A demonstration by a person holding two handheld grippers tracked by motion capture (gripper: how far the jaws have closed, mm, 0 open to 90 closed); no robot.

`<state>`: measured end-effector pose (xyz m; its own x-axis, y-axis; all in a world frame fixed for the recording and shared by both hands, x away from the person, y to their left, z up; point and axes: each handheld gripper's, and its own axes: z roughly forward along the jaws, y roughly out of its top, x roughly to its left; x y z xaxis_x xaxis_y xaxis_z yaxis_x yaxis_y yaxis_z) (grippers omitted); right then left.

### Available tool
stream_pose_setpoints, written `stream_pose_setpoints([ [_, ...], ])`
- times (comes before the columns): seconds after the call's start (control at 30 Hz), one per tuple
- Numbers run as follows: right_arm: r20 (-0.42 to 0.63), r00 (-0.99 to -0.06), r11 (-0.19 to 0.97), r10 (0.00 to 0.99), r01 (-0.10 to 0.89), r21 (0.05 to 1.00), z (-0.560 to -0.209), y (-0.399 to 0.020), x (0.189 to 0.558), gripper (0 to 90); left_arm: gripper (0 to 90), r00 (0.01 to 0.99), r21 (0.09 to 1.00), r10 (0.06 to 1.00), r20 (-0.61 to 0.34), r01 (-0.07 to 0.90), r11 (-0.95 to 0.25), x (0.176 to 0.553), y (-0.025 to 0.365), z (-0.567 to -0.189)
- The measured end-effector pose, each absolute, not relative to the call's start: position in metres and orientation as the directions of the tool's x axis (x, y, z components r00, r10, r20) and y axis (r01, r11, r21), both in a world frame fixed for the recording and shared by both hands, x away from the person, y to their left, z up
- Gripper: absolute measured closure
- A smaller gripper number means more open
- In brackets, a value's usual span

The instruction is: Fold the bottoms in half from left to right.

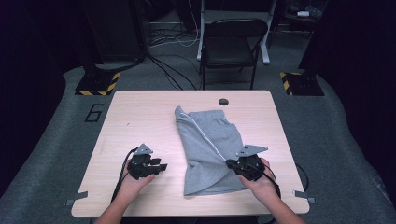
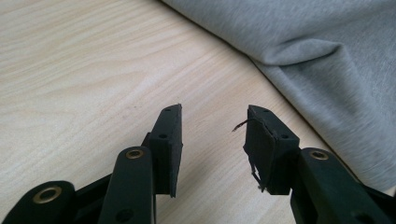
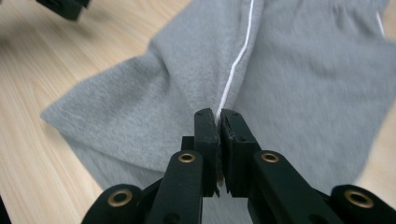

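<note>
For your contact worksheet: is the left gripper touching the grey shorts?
Apart. The left gripper view shows the left gripper open, with bare table before the grey shorts.

Grey shorts (image 1: 208, 149) with white stripe, pale wooden table (image 1: 140, 116).

One grey shorts (image 1: 208, 149) on one wooden table (image 1: 140, 121), two grippers, left (image 1: 162, 166) and right (image 1: 229, 164), two hands, one folding chair (image 1: 231, 44) behind, two striped floor bases (image 1: 97, 84).
</note>
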<state>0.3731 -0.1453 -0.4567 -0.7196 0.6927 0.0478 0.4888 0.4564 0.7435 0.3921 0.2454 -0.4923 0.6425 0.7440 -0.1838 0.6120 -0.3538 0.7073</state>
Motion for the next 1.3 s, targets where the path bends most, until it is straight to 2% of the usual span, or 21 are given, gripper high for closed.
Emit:
stream_pose_setpoints([
  [0.13, 0.052, -0.695, 0.491, 0.718, 0.557, 0.670, -0.477, -0.161, 0.374, 85.1, 55.5, 0.635, 0.712, 0.749, -0.189, 0.614, -0.341, 0.396, 0.241, -0.495],
  [0.17, 0.089, -0.687, 0.503, 0.722, 0.609, 0.613, -0.488, -0.167, 0.374, 85.0, 54.8, 0.630, 0.716, 0.752, -0.193, 0.615, -0.331, 0.400, 0.240, -0.495],
  [0.47, 0.052, -0.676, 0.511, 0.735, 0.603, 0.612, -0.494, -0.165, 0.370, 84.8, 53.1, 0.620, 0.723, 0.762, -0.186, 0.612, -0.321, 0.424, 0.221, -0.498],
  [0.7, 0.059, -0.674, 0.507, 0.736, 0.608, 0.611, -0.498, -0.171, 0.369, 83.6, 53.9, 0.648, 0.705, 0.729, -0.221, 0.622, -0.339, 0.435, 0.181, -0.510],
  [0.8, 0.042, -0.673, 0.513, 0.738, 0.601, 0.613, -0.499, -0.169, 0.368, 80.9, 53.9, 0.659, 0.699, 0.718, -0.224, 0.622, -0.353, 0.437, 0.172, -0.513],
  [0.83, 0.035, -0.657, 0.492, 0.753, 0.597, 0.633, -0.498, -0.169, 0.367, 72.2, 53.9, 0.662, 0.697, 0.715, -0.225, 0.622, -0.357, 0.438, 0.168, -0.514],
  [0.87, 0.035, -0.657, 0.492, 0.753, 0.597, 0.633, -0.498, -0.169, 0.367, 72.2, 53.9, 0.663, 0.699, 0.713, -0.227, 0.621, -0.355, 0.439, 0.164, -0.515],
  [0.9, 0.035, -0.632, 0.456, 0.774, 0.595, 0.661, -0.494, -0.173, 0.369, 64.4, 53.9, 0.668, 0.699, 0.709, -0.226, 0.618, -0.359, 0.439, 0.161, -0.515],
  [0.97, 0.034, -0.615, 0.436, 0.787, 0.595, 0.676, -0.492, -0.176, 0.371, 61.6, 53.9, 0.665, 0.698, 0.711, -0.230, 0.622, -0.356, 0.440, 0.156, -0.517],
  [1.1, 0.057, -0.517, 0.337, 0.854, 0.634, 0.695, -0.497, -0.192, 0.394, 55.4, 53.4, 0.664, 0.697, 0.715, -0.219, 0.619, -0.362, 0.441, 0.149, -0.517],
  [1.2, 0.046, -0.481, 0.324, 0.876, 0.654, 0.683, -0.503, -0.192, 0.401, 54.2, 54.0, 0.682, 0.701, 0.704, -0.201, 0.602, -0.382, 0.441, 0.143, -0.517],
  [1.27, 0.038, -0.473, 0.331, 0.880, 0.670, 0.665, -0.509, -0.193, 0.404, 53.1, 59.5, 0.687, 0.703, 0.704, -0.180, 0.591, -0.397, 0.440, 0.140, -0.517],
  [1.3, 0.040, -0.476, 0.337, 0.878, 0.677, 0.655, -0.511, -0.193, 0.405, 52.9, 59.5, 0.686, 0.706, 0.707, -0.169, 0.585, -0.399, 0.439, 0.139, -0.517],
])
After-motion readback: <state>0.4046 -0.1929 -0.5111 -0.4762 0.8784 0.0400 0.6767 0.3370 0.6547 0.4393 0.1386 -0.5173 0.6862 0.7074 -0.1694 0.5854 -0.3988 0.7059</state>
